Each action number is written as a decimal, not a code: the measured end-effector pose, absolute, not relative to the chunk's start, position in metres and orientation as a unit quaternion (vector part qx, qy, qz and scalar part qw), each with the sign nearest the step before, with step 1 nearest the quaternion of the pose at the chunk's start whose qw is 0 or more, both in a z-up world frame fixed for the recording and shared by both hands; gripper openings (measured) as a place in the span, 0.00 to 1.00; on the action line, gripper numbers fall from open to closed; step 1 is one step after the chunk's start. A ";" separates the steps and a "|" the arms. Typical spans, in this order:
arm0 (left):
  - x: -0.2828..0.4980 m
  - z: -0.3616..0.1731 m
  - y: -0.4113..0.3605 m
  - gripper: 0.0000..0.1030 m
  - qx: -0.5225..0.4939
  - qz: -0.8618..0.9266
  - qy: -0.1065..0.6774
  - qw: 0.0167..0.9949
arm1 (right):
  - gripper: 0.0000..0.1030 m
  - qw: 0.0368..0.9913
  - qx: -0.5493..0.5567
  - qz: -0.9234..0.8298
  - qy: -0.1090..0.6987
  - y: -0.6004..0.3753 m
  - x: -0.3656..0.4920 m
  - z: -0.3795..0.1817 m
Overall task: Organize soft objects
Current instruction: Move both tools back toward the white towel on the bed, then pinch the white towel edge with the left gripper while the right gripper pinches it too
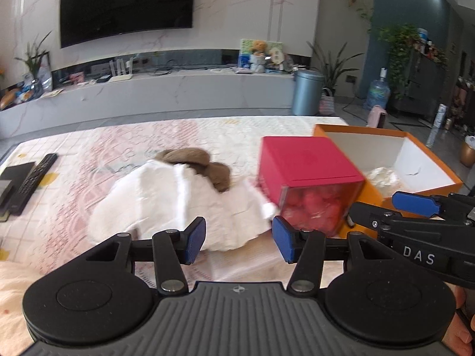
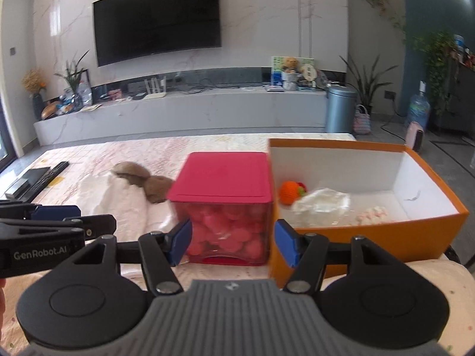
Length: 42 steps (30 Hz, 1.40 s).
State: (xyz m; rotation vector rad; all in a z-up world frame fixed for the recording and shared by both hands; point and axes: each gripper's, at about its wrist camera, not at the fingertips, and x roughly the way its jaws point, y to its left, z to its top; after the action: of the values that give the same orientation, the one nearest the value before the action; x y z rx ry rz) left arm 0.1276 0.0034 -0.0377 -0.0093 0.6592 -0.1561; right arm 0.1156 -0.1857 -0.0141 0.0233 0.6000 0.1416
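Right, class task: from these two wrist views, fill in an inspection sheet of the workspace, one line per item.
Surface: pink patterned cloth covering the table.
Job's things: white soft bundle with a brown plush piece behind it; red-lidded clear box holding pink pieces; open orange box holding an orange knitted toy, a clear bag and a small pink-white piece.
Clutter: remote and a dark flat item at the table's left edge.
Grippers: left gripper open, empty, in front of the bundle; right gripper open, facing the red-lidded box.
Cables: some on the TV shelf.
Surroundings: wall TV, bin, water bottle, plants.
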 end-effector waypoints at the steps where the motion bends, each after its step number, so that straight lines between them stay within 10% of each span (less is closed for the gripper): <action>1: 0.125 -0.039 0.012 0.59 -0.010 -0.070 0.326 0.943 | 0.59 0.952 0.007 0.076 0.296 -0.180 0.117 -0.015; 12: 0.147 -0.046 0.058 0.70 -0.033 -0.044 0.330 0.942 | 0.51 0.946 -0.038 0.143 0.289 -0.125 0.141 -0.019; 25: 0.177 -0.077 0.064 0.84 -0.083 -0.069 0.355 0.929 | 0.20 0.917 -0.052 0.168 0.357 -0.098 0.183 -0.063; 28: 0.182 -0.081 0.057 0.73 -0.088 -0.080 0.357 0.927 | 0.19 0.914 -0.044 0.166 0.369 -0.100 0.186 -0.069; 34: 0.189 -0.092 0.046 0.04 -0.061 -0.080 0.374 0.922 | 0.19 0.910 -0.035 0.168 0.377 -0.102 0.187 -0.076; 42: 0.171 -0.077 0.041 0.00 -0.084 -0.146 0.364 0.916 | 0.20 0.914 -0.024 0.170 0.368 -0.110 0.180 -0.063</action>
State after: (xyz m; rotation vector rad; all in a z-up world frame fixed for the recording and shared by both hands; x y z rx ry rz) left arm 0.1710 0.0406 -0.0772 -0.1727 0.7483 -0.2997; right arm 0.1804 -0.1102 -0.0632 -0.0487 0.7571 0.3509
